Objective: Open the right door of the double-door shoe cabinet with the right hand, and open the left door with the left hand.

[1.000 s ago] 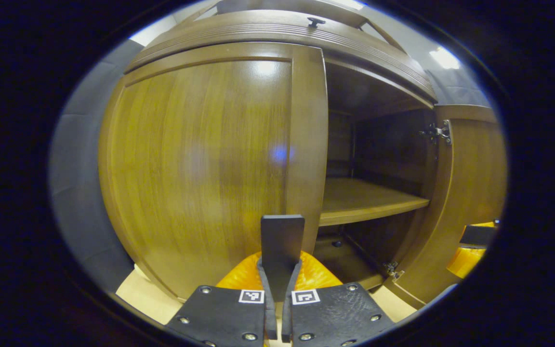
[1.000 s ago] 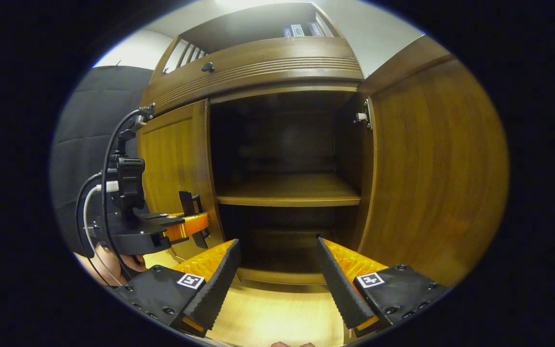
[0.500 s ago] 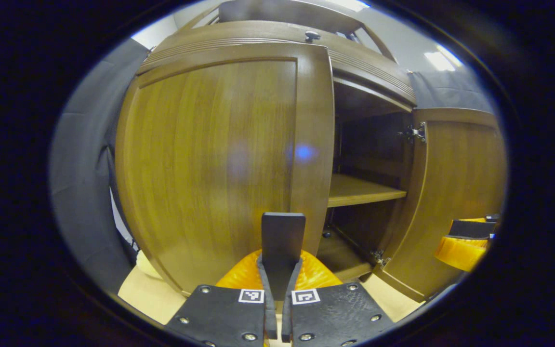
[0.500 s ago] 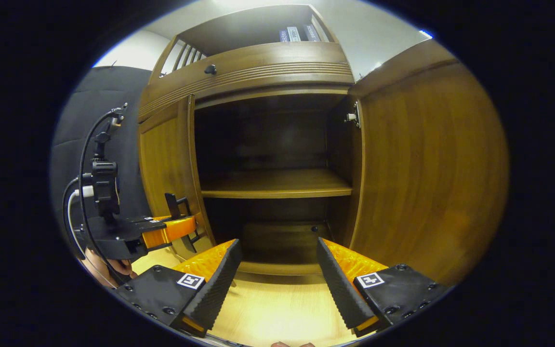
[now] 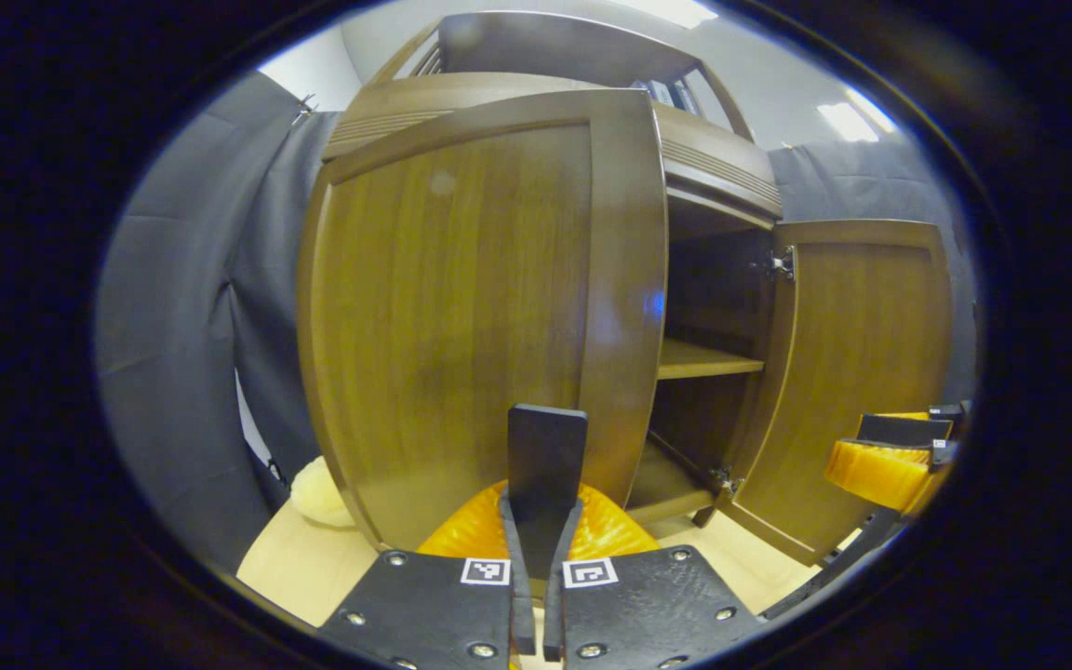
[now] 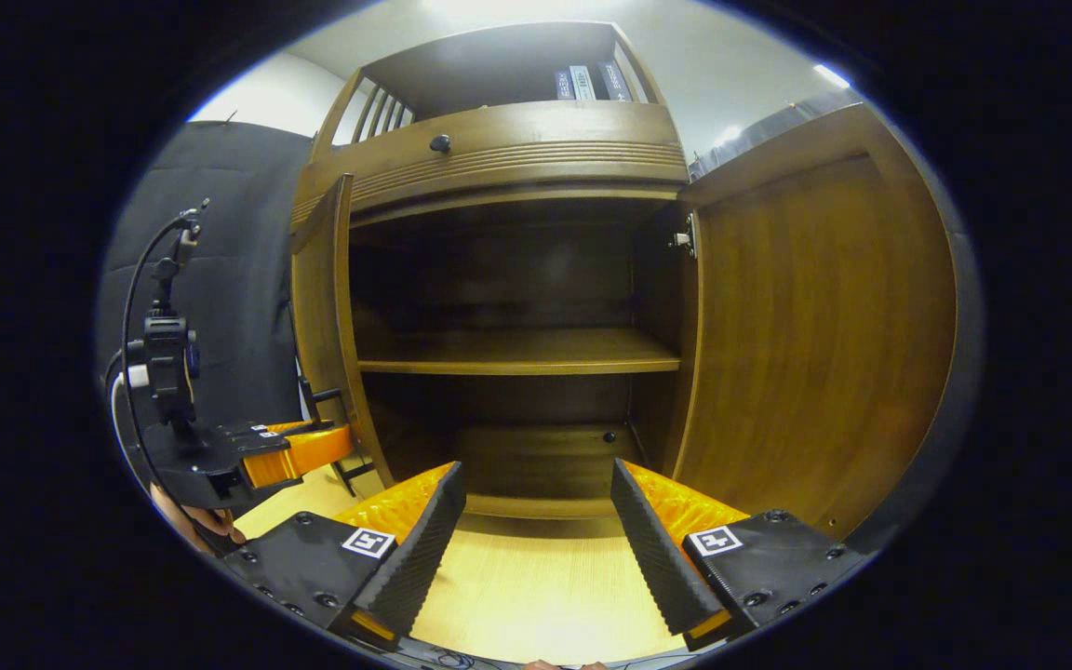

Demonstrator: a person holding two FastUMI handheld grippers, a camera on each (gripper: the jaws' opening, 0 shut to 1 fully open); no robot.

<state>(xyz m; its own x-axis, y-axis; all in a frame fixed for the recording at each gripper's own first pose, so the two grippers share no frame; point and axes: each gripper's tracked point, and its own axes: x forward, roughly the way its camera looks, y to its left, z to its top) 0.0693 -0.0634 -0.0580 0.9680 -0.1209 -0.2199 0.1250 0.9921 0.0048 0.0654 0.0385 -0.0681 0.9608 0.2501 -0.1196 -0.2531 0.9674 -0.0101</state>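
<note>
The wooden shoe cabinet stands in front of me with both doors swung out. In the left gripper view the left door [image 5: 462,307] faces me, and my left gripper [image 5: 541,510] is shut on its flat dark handle [image 5: 547,451]. The right gripper view shows that door [image 6: 322,307] edge-on, with the left gripper [image 6: 313,445] at its lower edge. The right door [image 6: 815,326] stands wide open. My right gripper [image 6: 536,476] is open with nothing between its fingers, low before the cabinet's opening. The left gripper view has it [image 5: 890,456] beside the right door [image 5: 852,372].
Inside the cabinet is one wooden shelf [image 6: 517,349] over a dark bottom compartment. Above the doors runs a drawer front with a small knob [image 6: 440,143]; books [image 6: 587,82] stand on top. The floor [image 6: 536,596] is pale wood. A cream-coloured lump [image 5: 317,489] lies by the left door's foot.
The left door has swung outward, from nearly closed to well open, with my left gripper holding its handle. The right gripper stays open and has drawn back a little.
</note>
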